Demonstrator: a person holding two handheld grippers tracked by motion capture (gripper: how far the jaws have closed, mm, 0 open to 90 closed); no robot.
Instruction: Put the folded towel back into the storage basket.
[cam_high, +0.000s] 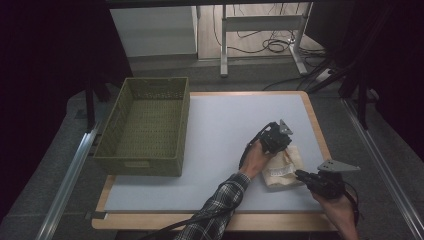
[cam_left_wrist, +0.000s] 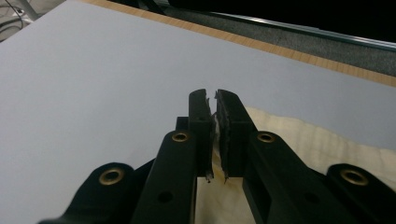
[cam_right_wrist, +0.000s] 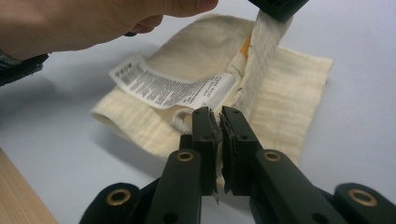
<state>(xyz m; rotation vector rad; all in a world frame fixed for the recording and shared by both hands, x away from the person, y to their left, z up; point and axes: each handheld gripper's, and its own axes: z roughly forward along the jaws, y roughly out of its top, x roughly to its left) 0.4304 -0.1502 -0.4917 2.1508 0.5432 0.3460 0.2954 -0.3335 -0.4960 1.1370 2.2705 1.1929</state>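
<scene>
From my right claw's camera I see a white rectangular care label (cam_right_wrist: 173, 88) with rows of small black print, lying on the folded cream cotton cloth (cam_right_wrist: 289, 93). The print looks too fine and blurred for me to read any word.

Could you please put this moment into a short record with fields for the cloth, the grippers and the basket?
item: cream folded cloth with a white printed label, lying on the grey mat
left gripper: shut on the cloth, pinching its woven strap
right gripper: shut on the cloth at its near edge
basket: green, with nothing in it, at the mat's left side, apart from the cloth
</scene>
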